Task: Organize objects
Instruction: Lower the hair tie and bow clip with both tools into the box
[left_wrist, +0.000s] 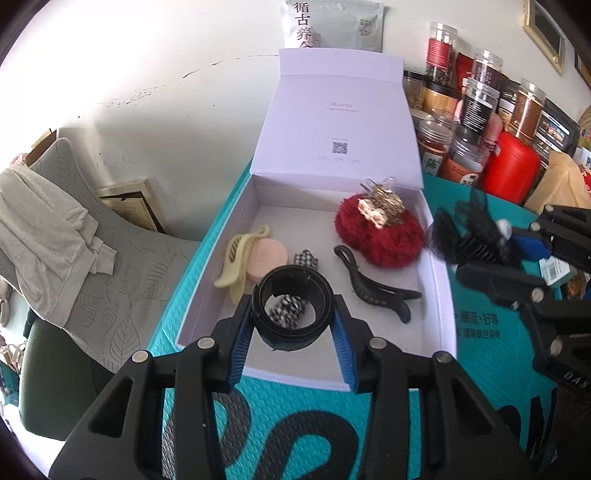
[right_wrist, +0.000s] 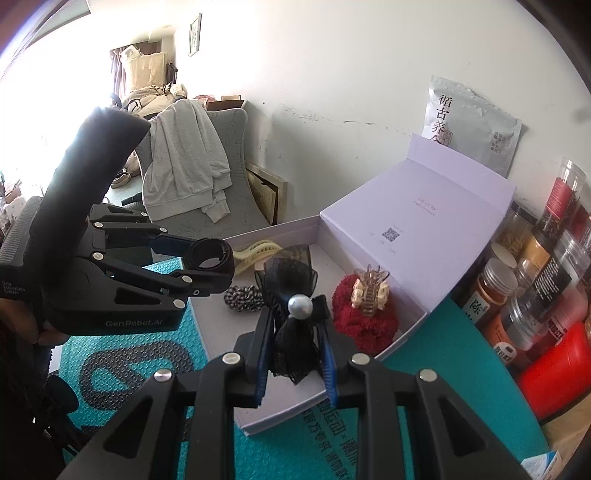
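Observation:
An open lavender box (left_wrist: 439, 280) lies on the teal mat (left_wrist: 306, 417). My left gripper (left_wrist: 293, 321) is shut on a black ring-shaped band (left_wrist: 293, 286) held above the box's near end; it also shows in the right wrist view (right_wrist: 210, 258). My right gripper (right_wrist: 295, 332) is shut on a black lace bow with a pearl (right_wrist: 299, 306), over the box's right edge. Inside lie a red fluffy scrunchie (left_wrist: 380, 236) with a gold claw clip (left_wrist: 382, 205) on it, a black clip (left_wrist: 376, 290), a cream clip (left_wrist: 236, 258), a pink disc (left_wrist: 267, 256) and checkered scrunchies (left_wrist: 288, 310).
Several jars (left_wrist: 476, 110) and a red canister (left_wrist: 511, 168) crowd the right back. A grey packet (left_wrist: 332, 24) leans on the wall behind the box lid (left_wrist: 340, 122). A chair with grey clothing (left_wrist: 48, 229) stands left of the table.

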